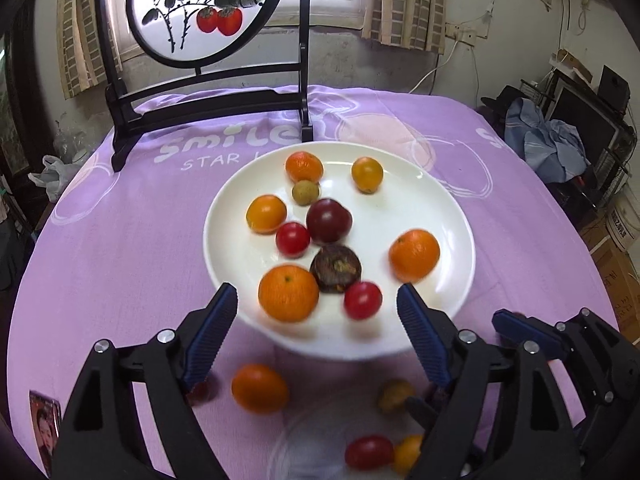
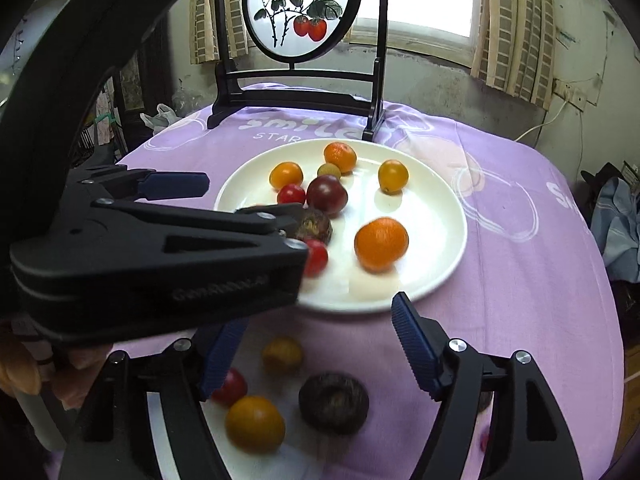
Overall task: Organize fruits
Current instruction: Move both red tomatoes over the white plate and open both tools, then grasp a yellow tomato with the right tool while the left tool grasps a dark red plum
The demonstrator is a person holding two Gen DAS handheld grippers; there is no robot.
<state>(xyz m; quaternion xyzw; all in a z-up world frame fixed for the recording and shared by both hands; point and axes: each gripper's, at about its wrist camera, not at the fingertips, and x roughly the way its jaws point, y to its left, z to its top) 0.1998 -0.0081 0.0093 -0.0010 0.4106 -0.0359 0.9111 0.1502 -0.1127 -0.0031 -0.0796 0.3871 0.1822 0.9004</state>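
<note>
The left gripper (image 1: 316, 316) stands wide open with nothing between its blue pads, its jaws framing the near rim of the white plate (image 1: 448, 196). Just ahead of its gap lie a large orange (image 1: 288, 293), a cherry tomato (image 1: 362, 300) and a dark brown round fruit (image 1: 336, 268); these are round, so no long axis matters, only which fruit sits most squarely between the pads, and the orange and the tomato seem best placed. The right gripper (image 2: 320, 344) is likewise spread open and empty, pointing down at the purple cloth covering the surface (image 2: 520, 280) short of the plate. Under and between its jaws lie loose fruit off the plate: a dark brown fruit (image 2: 334, 402), a yellow-orange fruit (image 2: 255, 424), a red tomato (image 2: 231, 387) and a small yellowish fruit (image 2: 282, 354). In the right wrist view the left gripper's body crosses in from the left and hides part of the plate. Judging by this, the right hand is nearer the stray fruit on the cloth, with the brown one almost directly below its gap, while the left hand is nearer the plate's contents. Farther out stands a dark wooden stand with a round painted screen (image 1: 200, 4), then a window and curtains.
</note>
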